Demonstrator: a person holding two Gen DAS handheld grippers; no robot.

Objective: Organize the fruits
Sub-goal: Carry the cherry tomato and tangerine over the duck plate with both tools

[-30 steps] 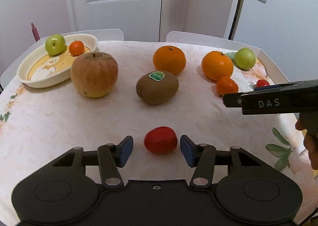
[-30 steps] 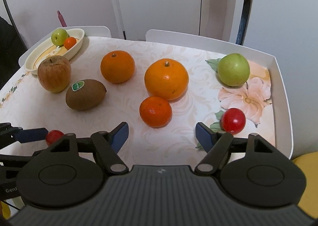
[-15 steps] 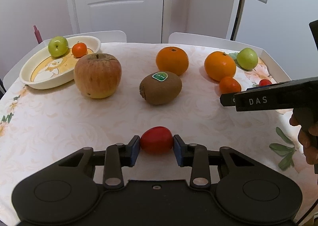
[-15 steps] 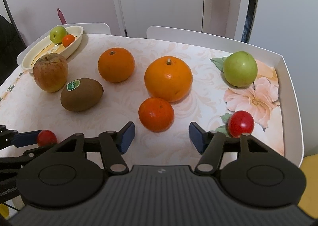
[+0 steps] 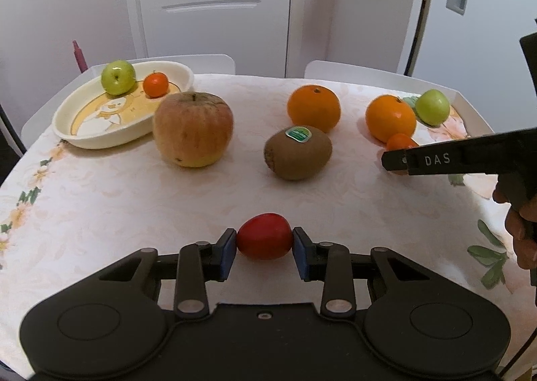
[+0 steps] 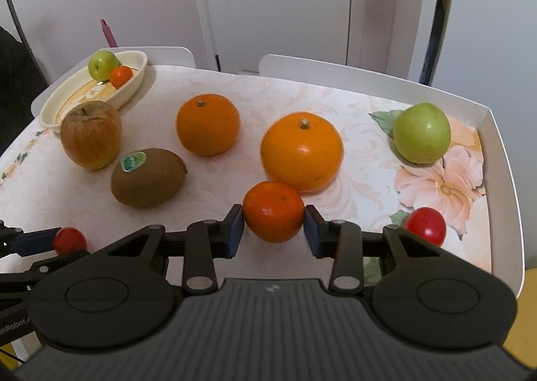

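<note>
Red tomato [image 5: 264, 236] sits pinched between the left gripper [image 5: 264, 245] pads, its underside hidden behind the gripper body. Right gripper [image 6: 273, 230] fingers touch both sides of a small mandarin [image 6: 273, 211]; its lower edge is cut off from sight. A second tomato [image 6: 426, 225] at 3 o'clock is half hidden behind the linkage. Dish [image 5: 87, 132] lies at 10 o'clock; bare tablecloth [image 5: 110, 200] opens toward 9 o'clock. Raised table rim [image 6: 503, 186] bounds 3 o'clock.

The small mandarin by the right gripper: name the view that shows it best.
The right wrist view: the small mandarin sits whole and close between the right gripper pads. In the left wrist view it is far off, half hidden behind that gripper's finger.
</note>
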